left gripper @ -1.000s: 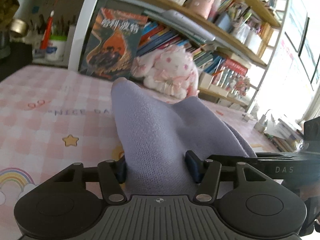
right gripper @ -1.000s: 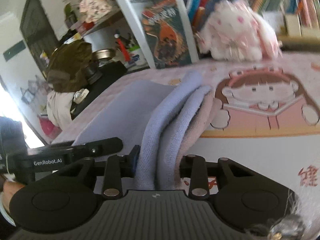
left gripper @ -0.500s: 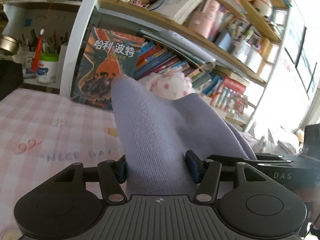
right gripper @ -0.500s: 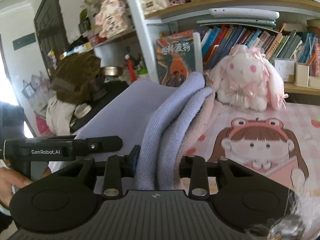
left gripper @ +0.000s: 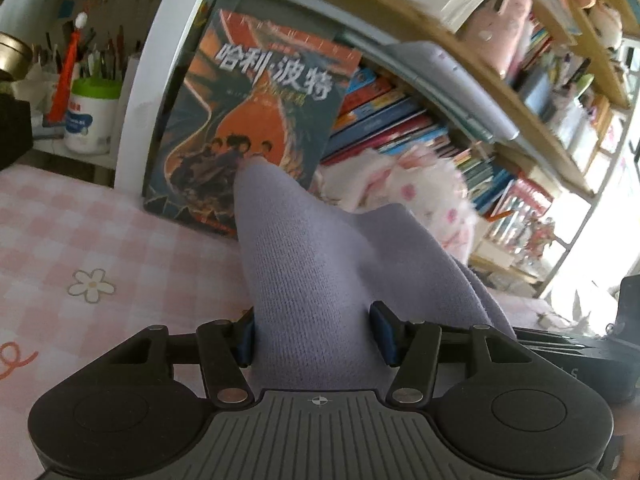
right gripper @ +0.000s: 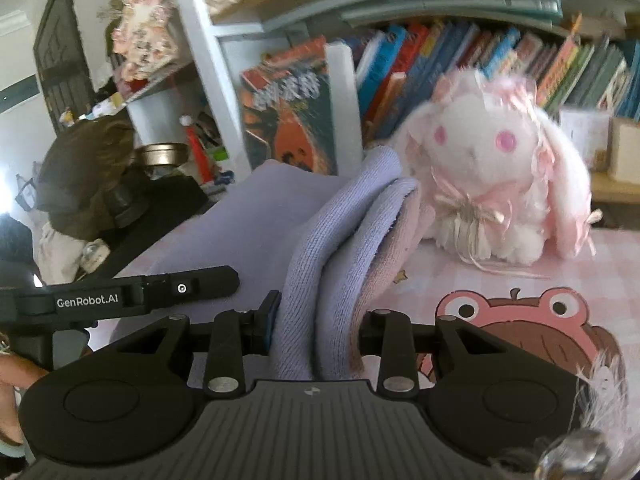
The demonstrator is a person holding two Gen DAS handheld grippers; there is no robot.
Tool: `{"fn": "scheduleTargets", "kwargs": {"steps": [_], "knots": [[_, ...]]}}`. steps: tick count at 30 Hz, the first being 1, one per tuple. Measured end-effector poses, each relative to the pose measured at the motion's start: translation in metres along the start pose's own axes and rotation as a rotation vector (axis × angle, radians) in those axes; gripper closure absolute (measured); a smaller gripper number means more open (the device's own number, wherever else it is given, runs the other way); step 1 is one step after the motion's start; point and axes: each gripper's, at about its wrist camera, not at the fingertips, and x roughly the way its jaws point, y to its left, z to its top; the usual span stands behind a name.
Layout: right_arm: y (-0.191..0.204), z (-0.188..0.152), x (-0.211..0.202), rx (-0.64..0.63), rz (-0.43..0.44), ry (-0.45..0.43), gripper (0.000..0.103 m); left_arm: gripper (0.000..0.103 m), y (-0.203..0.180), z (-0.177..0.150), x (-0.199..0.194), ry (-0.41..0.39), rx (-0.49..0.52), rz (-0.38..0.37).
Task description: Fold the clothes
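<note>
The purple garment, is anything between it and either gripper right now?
No. The left gripper and the right gripper are each shut directly on the purple garment, with folds of cloth filling the gap between their fingers.

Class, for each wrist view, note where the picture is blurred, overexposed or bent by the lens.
Left wrist view: the plush rabbit and shelf books are motion-smeared, the window side at right is blown out white, and the shelves bow; the lilac garment stays sharp. Right wrist view: the upright book and the rabbit's edges are smeared, and the white post leans.
</note>
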Motion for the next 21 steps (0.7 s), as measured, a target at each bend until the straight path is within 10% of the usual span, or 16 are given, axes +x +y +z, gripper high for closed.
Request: {"fn": "scheduleTargets", "kwargs": {"steps": [12, 21], "knots": [[-0.053, -0.007, 0.044, 0.226, 0.059, -0.003, 0.069, 0.042, 0.029, -0.009, 0.033, -0.006, -0.082, -0.01], [-0.049, -0.014, 0.032, 0.202, -0.054, -0.06, 0.019, 0.016, 0.024, -0.01, 0.015, -0.051, -0.016, 0.116]]}}
